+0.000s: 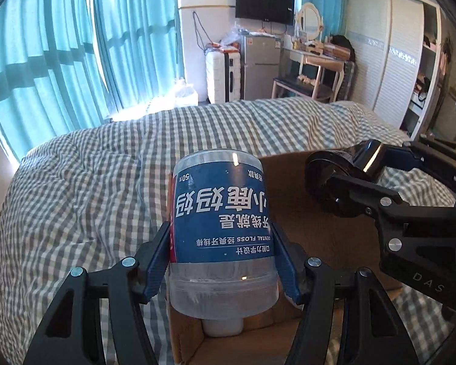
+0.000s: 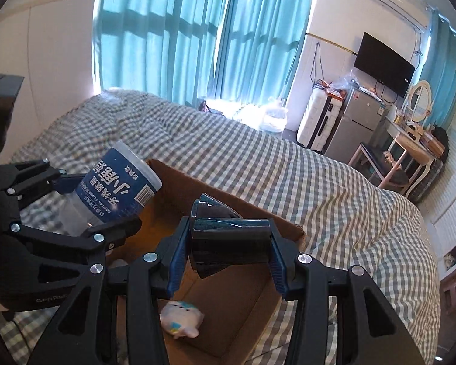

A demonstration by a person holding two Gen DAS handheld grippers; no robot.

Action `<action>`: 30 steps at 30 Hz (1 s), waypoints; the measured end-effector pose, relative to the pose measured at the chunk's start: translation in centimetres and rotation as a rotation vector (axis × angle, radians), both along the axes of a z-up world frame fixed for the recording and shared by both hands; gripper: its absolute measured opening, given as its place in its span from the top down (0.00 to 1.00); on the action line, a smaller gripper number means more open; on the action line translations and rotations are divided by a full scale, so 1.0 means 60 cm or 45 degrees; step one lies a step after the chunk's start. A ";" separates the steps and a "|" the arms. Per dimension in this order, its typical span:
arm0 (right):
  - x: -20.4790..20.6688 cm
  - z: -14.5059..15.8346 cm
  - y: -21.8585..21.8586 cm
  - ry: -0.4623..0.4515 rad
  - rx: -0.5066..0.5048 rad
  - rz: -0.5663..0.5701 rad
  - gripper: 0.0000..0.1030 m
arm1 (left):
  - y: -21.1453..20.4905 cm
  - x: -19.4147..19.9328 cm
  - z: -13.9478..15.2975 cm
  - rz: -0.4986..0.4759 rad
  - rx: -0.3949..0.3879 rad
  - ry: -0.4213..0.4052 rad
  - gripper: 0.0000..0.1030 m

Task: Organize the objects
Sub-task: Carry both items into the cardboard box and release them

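L gripper (image 1: 225,261) was clamped on the dental floss jar (image 1: 222,213), blue pads pressed to both sides of its label; the jar was held upside down, white cap (image 1: 223,327) pointing down below the jaws. R gripper (image 2: 229,243) was clamped across a black spool (image 2: 231,237), a glossy roll w/ flared ends, lying crosswise btwn the pads. Both loads hung over the open cardboard box (image 2: 252,298) directly beneath the jaws, apart from each other.

Progress, as a guess: partway. One small white plush toy (image 2: 182,319) w/ blue marks already lay on the box floor under the R jaws; jar and spool weren't released yet, so 2 drops left at least.

Jar: clear plastic, blue wrap w/ white Chinese text and "DENTAL FLOSS", looked rigid. The box sat on the checked bedspread (image 1: 76,197) spreading out beyond the jaws.
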State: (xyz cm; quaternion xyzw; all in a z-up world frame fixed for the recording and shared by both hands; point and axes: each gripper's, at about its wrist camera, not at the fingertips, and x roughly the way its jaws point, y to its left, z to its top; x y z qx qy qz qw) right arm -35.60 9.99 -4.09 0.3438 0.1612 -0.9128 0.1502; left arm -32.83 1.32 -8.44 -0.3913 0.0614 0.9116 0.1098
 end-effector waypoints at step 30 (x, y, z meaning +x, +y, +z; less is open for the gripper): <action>0.110 0.117 0.070 0.140 -0.082 -0.096 0.32 | -0.012 0.093 0.079 0.028 -0.022 0.059 0.08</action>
